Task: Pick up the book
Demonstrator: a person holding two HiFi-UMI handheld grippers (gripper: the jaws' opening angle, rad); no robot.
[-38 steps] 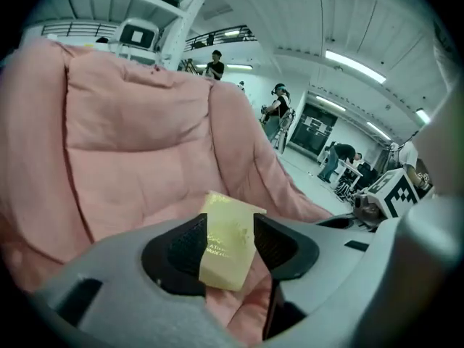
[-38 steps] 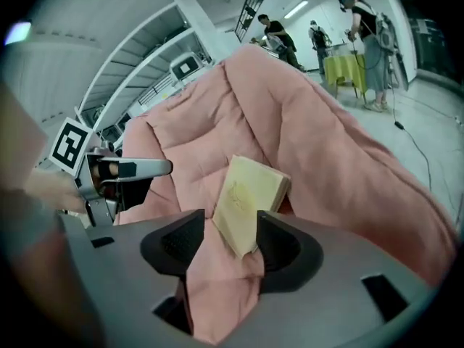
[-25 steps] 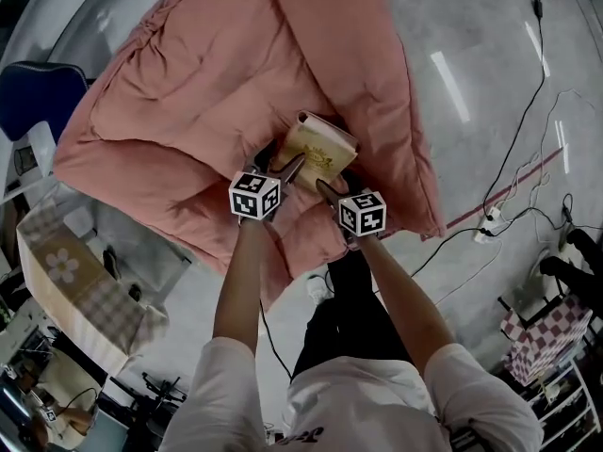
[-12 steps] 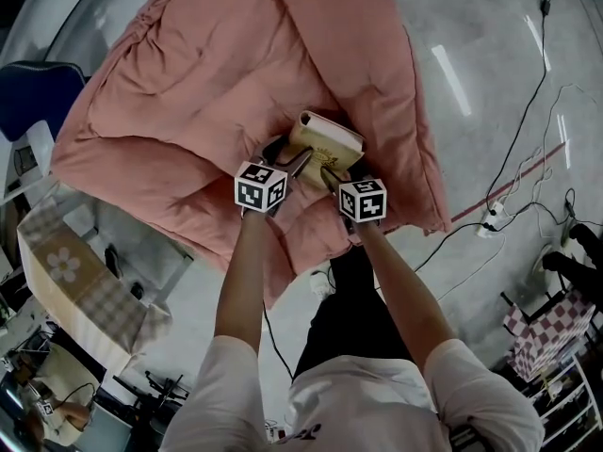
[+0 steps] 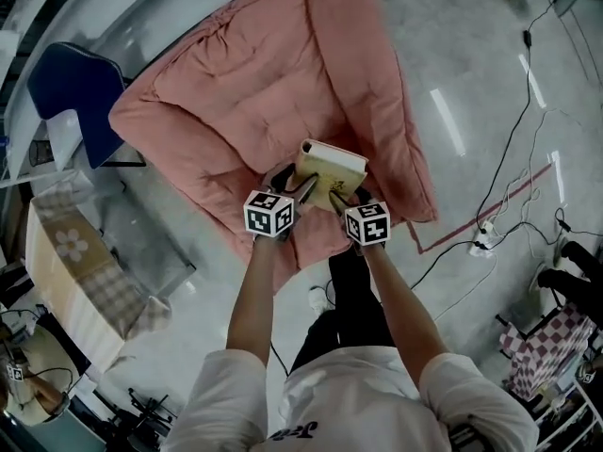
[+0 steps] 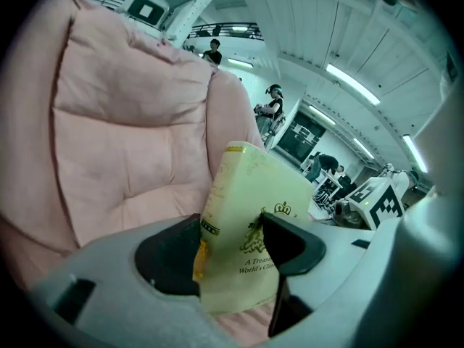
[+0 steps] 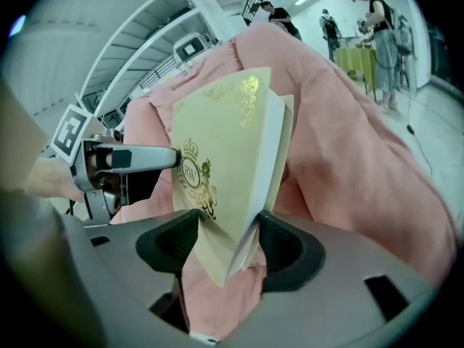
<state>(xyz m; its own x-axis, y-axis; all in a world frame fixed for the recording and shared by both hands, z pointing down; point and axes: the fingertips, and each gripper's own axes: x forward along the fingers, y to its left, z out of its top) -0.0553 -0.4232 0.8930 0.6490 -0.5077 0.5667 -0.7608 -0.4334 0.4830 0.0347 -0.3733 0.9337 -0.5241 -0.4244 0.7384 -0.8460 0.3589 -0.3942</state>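
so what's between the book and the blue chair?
Just the pink cushion: its bare quilted top runs from the book to the blue chair at its edge. The head view shows it.

Dim, greyish head view; strip-light glare streaks the floor [image 5: 450,121] right of the right claw [image 5: 336,196]. Both claw views bulge fisheye, corners black, ceiling tubes [image 6: 355,85] blazing above.

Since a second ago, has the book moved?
Yes. Against the pink cushion, the book has lifted off it and now sits closer to the cushion's near edge.
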